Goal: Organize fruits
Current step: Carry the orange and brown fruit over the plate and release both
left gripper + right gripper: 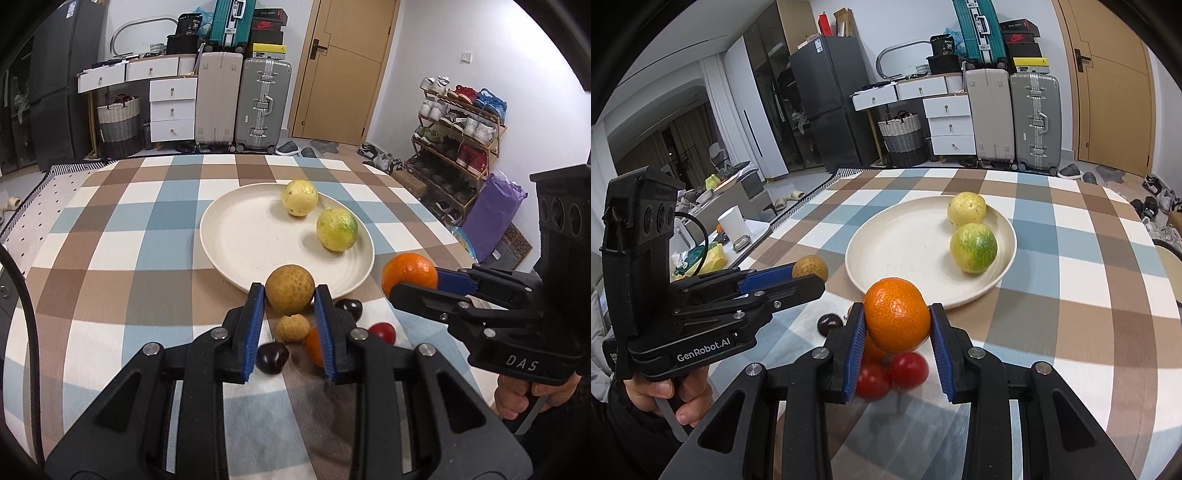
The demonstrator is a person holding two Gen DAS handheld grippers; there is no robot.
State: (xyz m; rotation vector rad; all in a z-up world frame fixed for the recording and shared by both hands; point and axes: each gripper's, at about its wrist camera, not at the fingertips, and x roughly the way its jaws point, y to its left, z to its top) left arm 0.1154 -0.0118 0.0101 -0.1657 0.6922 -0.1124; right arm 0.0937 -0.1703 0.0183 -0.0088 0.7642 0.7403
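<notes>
The left gripper [289,295] has its fingers pinching a brown round fruit [290,288], held above the checked bench [122,236] just short of the cream plate [236,236]. The right gripper [897,325] pinches an orange [897,314] beside it. Two yellow-green fruits [337,229] sit on the plate (small dark and red fruits lie below the fingers)
</notes>
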